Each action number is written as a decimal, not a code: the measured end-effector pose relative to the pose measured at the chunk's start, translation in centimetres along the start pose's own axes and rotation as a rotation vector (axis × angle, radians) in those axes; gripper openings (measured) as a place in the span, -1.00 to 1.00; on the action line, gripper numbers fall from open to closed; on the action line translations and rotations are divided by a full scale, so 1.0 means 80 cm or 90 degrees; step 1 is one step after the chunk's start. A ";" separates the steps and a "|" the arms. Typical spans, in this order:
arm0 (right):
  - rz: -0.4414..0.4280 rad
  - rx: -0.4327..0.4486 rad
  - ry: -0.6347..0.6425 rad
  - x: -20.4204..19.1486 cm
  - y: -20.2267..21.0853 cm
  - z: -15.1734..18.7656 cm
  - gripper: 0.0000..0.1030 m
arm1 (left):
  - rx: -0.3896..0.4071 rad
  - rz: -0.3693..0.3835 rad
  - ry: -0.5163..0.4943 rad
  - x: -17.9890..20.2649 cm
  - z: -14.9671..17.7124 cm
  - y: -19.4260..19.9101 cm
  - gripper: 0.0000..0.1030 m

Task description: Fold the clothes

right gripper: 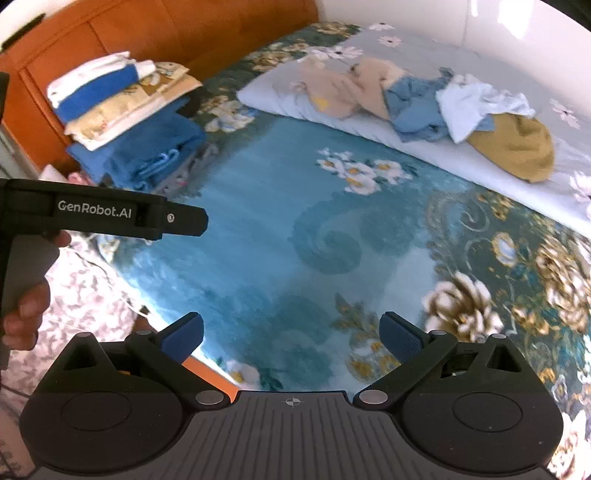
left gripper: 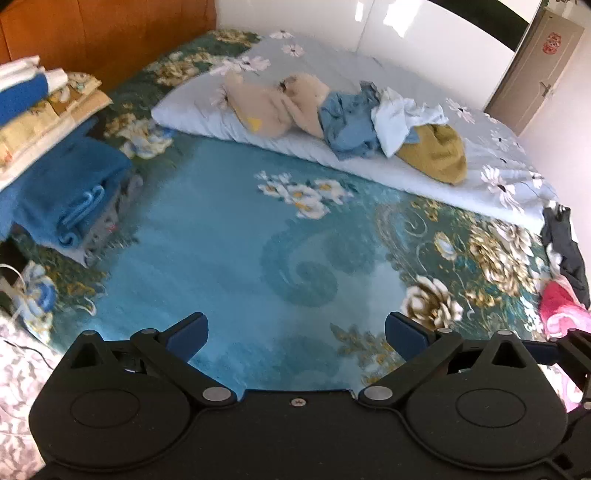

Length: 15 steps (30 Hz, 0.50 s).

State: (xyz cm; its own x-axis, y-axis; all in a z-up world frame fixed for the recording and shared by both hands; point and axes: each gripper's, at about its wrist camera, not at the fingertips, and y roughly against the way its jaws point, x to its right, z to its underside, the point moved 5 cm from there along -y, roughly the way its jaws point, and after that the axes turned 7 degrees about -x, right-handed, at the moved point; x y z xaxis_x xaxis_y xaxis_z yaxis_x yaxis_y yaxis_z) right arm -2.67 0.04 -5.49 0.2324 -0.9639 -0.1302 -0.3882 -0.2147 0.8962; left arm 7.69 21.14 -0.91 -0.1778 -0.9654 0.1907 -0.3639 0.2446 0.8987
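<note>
A heap of unfolded clothes lies on the pale floral quilt (left gripper: pixel 491 158) at the far side of the bed: a beige garment (left gripper: pixel 273 103), a blue one (left gripper: pixel 347 125), a white one (left gripper: pixel 402 114) and a mustard one (left gripper: pixel 439 151). The same heap shows in the right wrist view, blue (right gripper: pixel 417 107) beside mustard (right gripper: pixel 517 147). My left gripper (left gripper: pixel 295 336) hovers open over the teal floral blanket (left gripper: pixel 236 236), holding nothing. My right gripper (right gripper: pixel 291 336) is also open and empty above the blanket (right gripper: pixel 266 184). The left gripper's body (right gripper: pixel 110 218) appears at the left, held by a hand (right gripper: pixel 26 314).
A stack of folded blankets and towels (left gripper: pixel 55 158) sits at the left by the orange headboard (left gripper: pixel 110 33), also seen from the right wrist as a stack (right gripper: pixel 129 122). Dark and pink clothes (left gripper: pixel 561 266) lie at the right edge. A door (left gripper: pixel 535 74) stands far right.
</note>
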 end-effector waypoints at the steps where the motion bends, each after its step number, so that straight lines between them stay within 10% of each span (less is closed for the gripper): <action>1: 0.005 -0.002 -0.002 0.002 0.001 0.003 0.99 | -0.006 0.004 0.005 0.002 0.002 -0.003 0.96; 15: -0.005 0.000 0.019 0.056 0.007 0.016 0.99 | 0.006 -0.017 0.039 0.054 0.003 -0.011 0.96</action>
State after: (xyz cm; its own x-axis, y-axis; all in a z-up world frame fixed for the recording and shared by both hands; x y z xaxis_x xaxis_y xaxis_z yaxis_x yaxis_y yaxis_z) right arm -2.95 -4.56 -6.12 0.2627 -0.9567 -0.1250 -0.3866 -0.2231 0.8949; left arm 7.01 16.81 -0.95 -0.1122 -0.9753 0.1902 -0.3763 0.2189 0.9003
